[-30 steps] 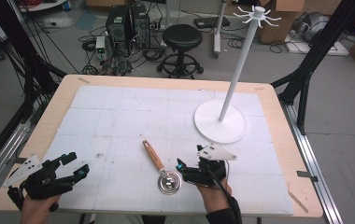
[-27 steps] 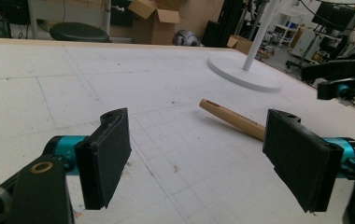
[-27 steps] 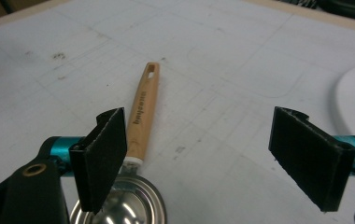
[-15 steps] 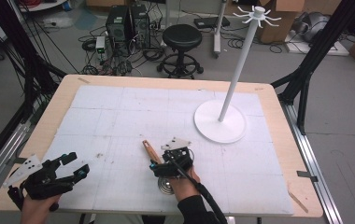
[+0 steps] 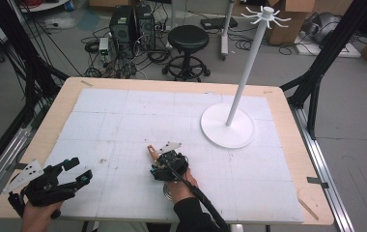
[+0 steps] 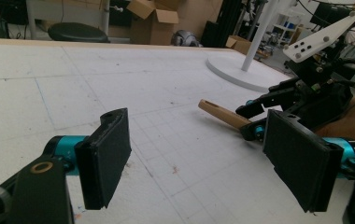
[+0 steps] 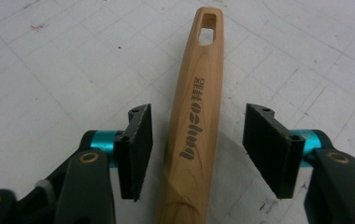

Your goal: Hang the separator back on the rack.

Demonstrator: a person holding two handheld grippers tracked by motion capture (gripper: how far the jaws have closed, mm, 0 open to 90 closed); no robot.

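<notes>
Since the earlier frames the right gripper [image 5: 158, 155] has crossed leftward from beside the stand's base and now sits over the wooden handle [image 7: 195, 112] of a utensil lying on the white gridded mat [image 5: 123, 116]; the left gripper [image 5: 77, 171] has stayed parked at the near left corner of the table [image 5: 288, 145].

Right gripper view: jaws spread, one pad either side of the handle, neither touching it — the left pad is closer than the right. Handle has a hanging slot near its far end and dark printed lettering along it.

Left gripper: jaws wide apart, holding nothing, resting low over the mat.

High view: the handle's tip [image 5: 149, 149] pokes out ahead of the right gripper; a bit of metal shows under the hand [image 5: 181, 186], too covered to name.

White hook stand [image 5: 242, 77] stands upright at the mat's far right, well apart from the utensil.

Judgement — step in hand looks like lining up a grasp on the handle. Next move calls for closing squarely across it, perhaps first centring the jaws slightly, so it doesn't roll away.
</notes>
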